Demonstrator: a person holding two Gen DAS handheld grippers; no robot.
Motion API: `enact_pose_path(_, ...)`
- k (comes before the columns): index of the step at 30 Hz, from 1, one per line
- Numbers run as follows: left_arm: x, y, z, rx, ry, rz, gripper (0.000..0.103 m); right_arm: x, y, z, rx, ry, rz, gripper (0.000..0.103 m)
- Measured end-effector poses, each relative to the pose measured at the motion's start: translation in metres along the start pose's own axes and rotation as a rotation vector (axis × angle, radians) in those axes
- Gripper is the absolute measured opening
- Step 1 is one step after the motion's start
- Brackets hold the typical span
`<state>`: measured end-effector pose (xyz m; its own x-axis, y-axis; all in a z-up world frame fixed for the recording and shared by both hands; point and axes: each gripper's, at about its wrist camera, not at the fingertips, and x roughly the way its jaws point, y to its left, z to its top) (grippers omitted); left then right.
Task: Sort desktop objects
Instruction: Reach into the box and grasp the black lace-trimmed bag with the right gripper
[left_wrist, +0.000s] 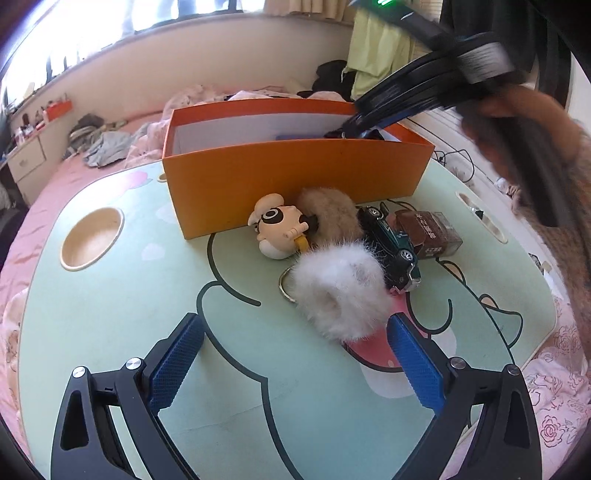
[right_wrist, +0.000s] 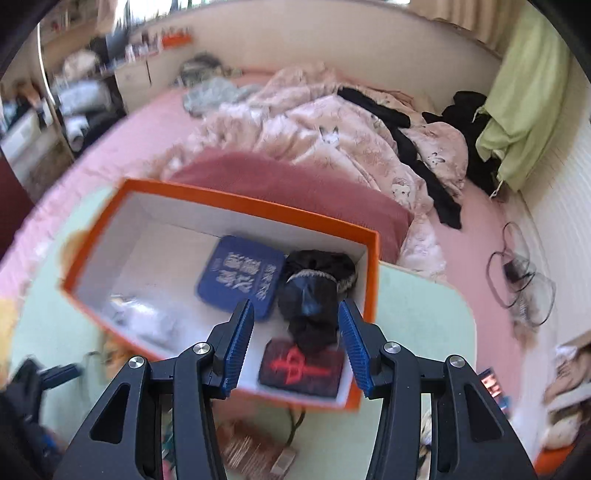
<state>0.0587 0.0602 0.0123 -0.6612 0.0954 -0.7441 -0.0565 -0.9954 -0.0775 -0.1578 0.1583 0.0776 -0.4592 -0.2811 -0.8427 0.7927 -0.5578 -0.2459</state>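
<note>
Left gripper (left_wrist: 295, 365) hung low over the pale green cartoon-printed surface (left_wrist: 110, 314), fingers spread wide with nothing between them. The white fluffy pom-pom keyring (left_wrist: 340, 291) lay just ahead, near the right-hand finger's tip; that looked like the next pick.

Unsorted items clustered against the near wall of the orange cardboard box (left_wrist: 295, 177), probably kept there for short carries: a cream cartoon figurine with one big eye (left_wrist: 277, 225), a tan fur pom-pom (left_wrist: 332, 210), a dark green toy car (left_wrist: 391, 247) and a brown clear-topped packet (left_wrist: 428, 229). The car touched both the white pom-pom and the packet.

Right gripper (right_wrist: 295, 339) stood above the box's right end, fingers at a middling gap. A black fur-trimmed soft item (right_wrist: 314, 291) showed between them, but blur left it unclear whether the pads pressed on it or it lay on the box floor beyond; cannot tell.

The right wrist view alone showed the box contents: a blue printed pouch (right_wrist: 240, 277), a dark patch with a red emblem (right_wrist: 299, 373) and a pale blurred thing at the left end (right_wrist: 136, 317). The left wrist view alone showed the waiting cluster, and the right gripper reaching into the box from above, its tips hidden behind the wall.
</note>
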Motion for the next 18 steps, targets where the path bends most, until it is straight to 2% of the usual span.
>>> enact_pose_path(2, 0.001, 0.001, 0.001, -0.008, -0.002, -0.006, 0.099, 0.02, 0.006, 0.003, -0.02, 0.049, -0.004, 0.034)
enact_pose_path(5, 0.001, 0.003, 0.001, -0.018, -0.006, -0.012, 0.099, 0.034, 0.002, 0.004, -0.02, 0.061, -0.076, 0.025)
enact_pose_path(6, 0.001, 0.003, 0.001, -0.02, -0.007, -0.013, 0.099, 0.031, -0.003, 0.004, 0.011, 0.043, -0.049, 0.019)
enact_pose_path(8, 0.0, 0.004, 0.0, -0.022, -0.008, -0.015, 0.099, 0.012, -0.016, 0.006, 0.085, -0.021, 0.043, 0.016)
enact_pose_path(11, 0.0, 0.005, 0.0, -0.029, -0.009, -0.012, 0.099, -0.034, -0.033, 0.002, 0.175, -0.164, 0.22, 0.016)
enact_pose_path(13, 0.0, 0.005, 0.0, -0.029, -0.009, -0.012, 0.099, -0.066, -0.038, -0.007, 0.195, -0.229, 0.308, 0.016)
enact_pose_path(16, -0.001, 0.005, 0.0, -0.033, -0.01, -0.012, 0.099, -0.097, -0.031, -0.03, 0.17, -0.264, 0.337, 0.016)
enact_pose_path(18, -0.001, 0.004, 0.0, -0.038, -0.011, -0.013, 0.099, -0.103, -0.025, -0.055, 0.174, -0.241, 0.386, 0.016)
